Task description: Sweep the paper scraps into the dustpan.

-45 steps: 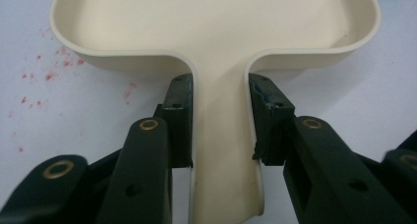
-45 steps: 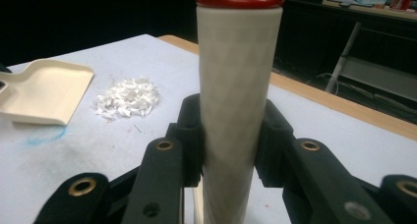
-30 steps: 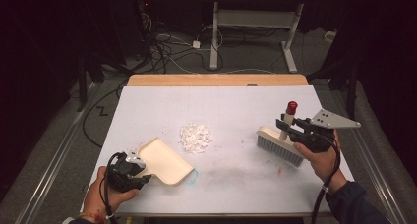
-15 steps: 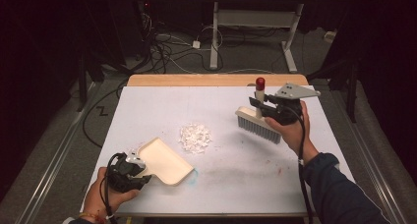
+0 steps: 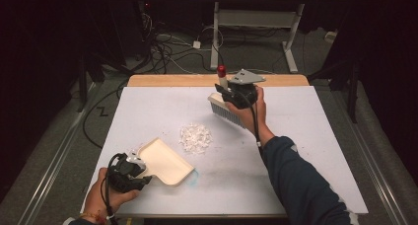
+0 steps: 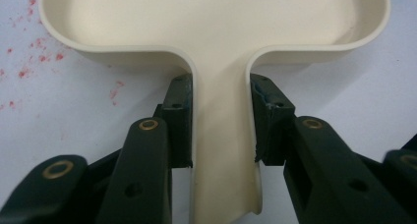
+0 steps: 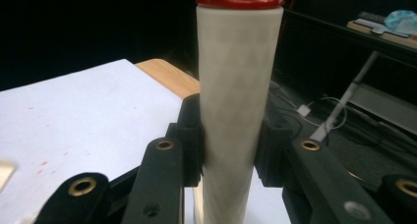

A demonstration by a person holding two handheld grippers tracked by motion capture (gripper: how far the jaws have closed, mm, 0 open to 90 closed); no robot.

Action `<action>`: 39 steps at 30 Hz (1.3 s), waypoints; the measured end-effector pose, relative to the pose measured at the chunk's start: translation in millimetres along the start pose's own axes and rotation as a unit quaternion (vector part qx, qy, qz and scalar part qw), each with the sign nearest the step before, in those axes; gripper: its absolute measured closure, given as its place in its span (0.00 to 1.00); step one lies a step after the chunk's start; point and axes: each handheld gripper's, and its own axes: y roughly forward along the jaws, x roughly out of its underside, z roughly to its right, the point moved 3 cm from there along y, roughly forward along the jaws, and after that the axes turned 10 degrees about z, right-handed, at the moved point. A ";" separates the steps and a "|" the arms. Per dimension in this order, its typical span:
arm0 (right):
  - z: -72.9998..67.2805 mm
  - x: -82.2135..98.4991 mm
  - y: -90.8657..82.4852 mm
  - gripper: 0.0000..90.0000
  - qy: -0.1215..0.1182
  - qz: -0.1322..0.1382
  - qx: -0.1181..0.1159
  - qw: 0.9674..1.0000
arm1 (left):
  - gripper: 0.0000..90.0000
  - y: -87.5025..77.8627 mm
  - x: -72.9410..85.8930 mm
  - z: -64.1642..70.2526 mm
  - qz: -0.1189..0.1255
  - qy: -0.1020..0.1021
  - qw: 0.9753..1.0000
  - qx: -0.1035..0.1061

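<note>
A cream dustpan (image 5: 165,162) lies on the white table top (image 5: 305,136) at the front left, its mouth turned toward a small heap of white scraps (image 5: 195,137). My left gripper (image 5: 129,172) is shut on the dustpan's handle (image 6: 221,135), a pad pressing each side. My right gripper (image 5: 235,94) is shut on the white handle (image 7: 238,86) of a brush (image 5: 223,107) with a red cap (image 5: 221,69). The brush hangs above the table's far middle, behind the heap, bristles pointing down.
A wooden strip (image 5: 172,80) runs along the table's far edge. Beyond it, cables (image 5: 162,47) and the legs of a metal stand (image 5: 291,42) cross the dark floor. Faint red specks (image 6: 29,62) mark the table near the dustpan.
My right gripper has carried the brush from the table's right side leftward and farther back, to behind the heap. The left gripper and the dustpan have stayed put.
</note>
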 end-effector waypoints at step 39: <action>-107.4 8.0 1.3 0.78 0.021 0.043 -0.123 0.991 | 0.70 10.5 -11.5 0.1 -0.021 0.000 1.000 -0.007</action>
